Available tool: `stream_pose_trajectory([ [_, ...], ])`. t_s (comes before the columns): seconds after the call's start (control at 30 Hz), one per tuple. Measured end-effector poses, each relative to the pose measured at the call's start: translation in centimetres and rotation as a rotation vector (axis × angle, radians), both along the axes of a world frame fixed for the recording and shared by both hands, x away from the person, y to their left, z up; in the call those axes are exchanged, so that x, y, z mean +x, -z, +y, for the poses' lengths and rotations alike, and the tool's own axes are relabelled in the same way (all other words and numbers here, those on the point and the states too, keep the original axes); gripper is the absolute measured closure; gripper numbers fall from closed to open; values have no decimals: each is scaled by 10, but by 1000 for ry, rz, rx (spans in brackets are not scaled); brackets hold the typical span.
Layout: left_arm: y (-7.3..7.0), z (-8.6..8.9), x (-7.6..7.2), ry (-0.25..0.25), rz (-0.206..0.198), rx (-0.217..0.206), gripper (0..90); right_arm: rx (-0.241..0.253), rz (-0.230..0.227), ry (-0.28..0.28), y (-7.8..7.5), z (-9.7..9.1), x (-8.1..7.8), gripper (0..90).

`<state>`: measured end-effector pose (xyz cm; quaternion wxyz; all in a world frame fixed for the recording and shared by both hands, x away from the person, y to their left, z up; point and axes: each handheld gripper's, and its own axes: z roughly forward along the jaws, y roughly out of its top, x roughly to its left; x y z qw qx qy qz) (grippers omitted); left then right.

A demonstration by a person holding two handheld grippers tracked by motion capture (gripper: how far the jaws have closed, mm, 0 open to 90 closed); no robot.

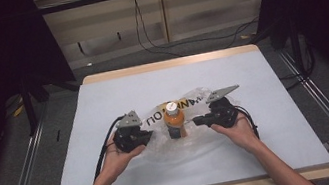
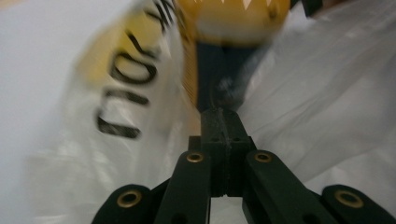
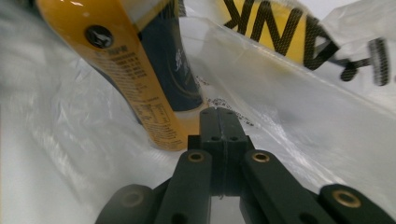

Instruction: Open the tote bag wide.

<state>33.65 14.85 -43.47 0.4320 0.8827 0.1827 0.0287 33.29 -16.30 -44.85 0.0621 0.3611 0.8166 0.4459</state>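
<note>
In the high view, both forearms come in from the bottom edge and angle inward. The left hand cups the left gripper [image 1: 145,135] from below, palm up, with the tool pointing right toward the middle of the table [image 1: 102,98]. The right hand holds the right gripper [image 1: 198,120] the same way, pointing left. Between the two tips stands an orange bottle [image 1: 174,119] with a white cap and a dark label, upright inside a crumpled clear plastic bag [image 1: 194,98] that lies at the centre of the pale table sheet. The bag carries a yellow panel with black letters, seen upside down from here and too small to read whole.

In the left gripper view, the jaws are pressed fully together, and a thin fold of the plastic bag [image 2: 327,107] seems to be pinched at their tip, though the blur makes that hard to confirm. The bottle [image 2: 233,23] rises just ahead, orange above a dark band. Black letters on yellow sit at the left, smeared; they may read "YOU".

In the right gripper view, the jaws are likewise closed tight, their tip set against the bag [image 3: 289,107] film just beside the bottle's [image 3: 116,56] base. The bottle leans across the picture, with fine print on its orange side that is illegible. Behind it, the bag shows "ANK" in bold black on yellow.
</note>
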Motion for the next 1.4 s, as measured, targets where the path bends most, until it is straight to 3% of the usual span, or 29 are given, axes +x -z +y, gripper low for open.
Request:
stream_pose_trajectory([
  [0.1, 17, -7, -4, 33, 4, 105, 900, -17, 10, -9, 4, 7, 5, 900],
  [0.17, 27, -9, -6, 43, 16, 116, 900, -38, 20, -10, 7, 12, 8, 900],
  [0.23, 31, -10, -7, 37, 31, 102, 900, -61, 26, -12, 13, 14, 12, 900],
  [0.27, 33, -8, -9, 65, 26, 142, 900, -76, 33, -10, 16, 14, 13, 900],
  [0.33, 33, -8, -9, 65, 26, 142, 900, -98, 58, -14, 24, 15, 14, 900],
  [0.4, 37, -7, -13, 99, 28, 177, 900, -115, 63, -17, 27, 15, 13, 900],
  [0.47, 39, 0, -17, 102, 45, 164, 900, -138, 78, -35, 33, 16, 8, 900],
  [0.57, 37, 8, -25, 113, 34, 180, 900, -154, 96, -63, 31, 11, 2, 900],
  [0.7, 38, 18, -32, 124, 29, 169, 900, -189, 105, -109, 28, 1, -7, 900],
  [0.77, 38, 26, -35, 124, 32, 164, 900, -182, 128, -117, 27, -4, -12, 900],
  [0.87, 39, 30, -38, 114, 27, 154, 900, -173, 127, -125, 28, -9, -16, 900],
  [0.97, 37, 38, -41, 119, 23, 184, 900, -199, 137, -151, 26, -16, -23, 900],
  [1.0, 40, 39, -42, 108, 21, 150, 900, -199, 137, -151, 26, -16, -23, 900],
  [1.07, 39, 42, -44, 104, 31, 146, 900, -204, 138, -169, 25, -20, -25, 900],
  [1.2, 37, 46, -47, 99, 35, 174, 900, -205, 150, -188, 24, -29, -34, 900],
  [1.33, 40, 50, -52, 76, 46, 128, 900, -202, 154, -192, 24, -33, -42, 900],
  [1.4, 40, 55, -53, 58, 54, 130, 900, -198, 148, -198, 25, -35, -43, 900],
])
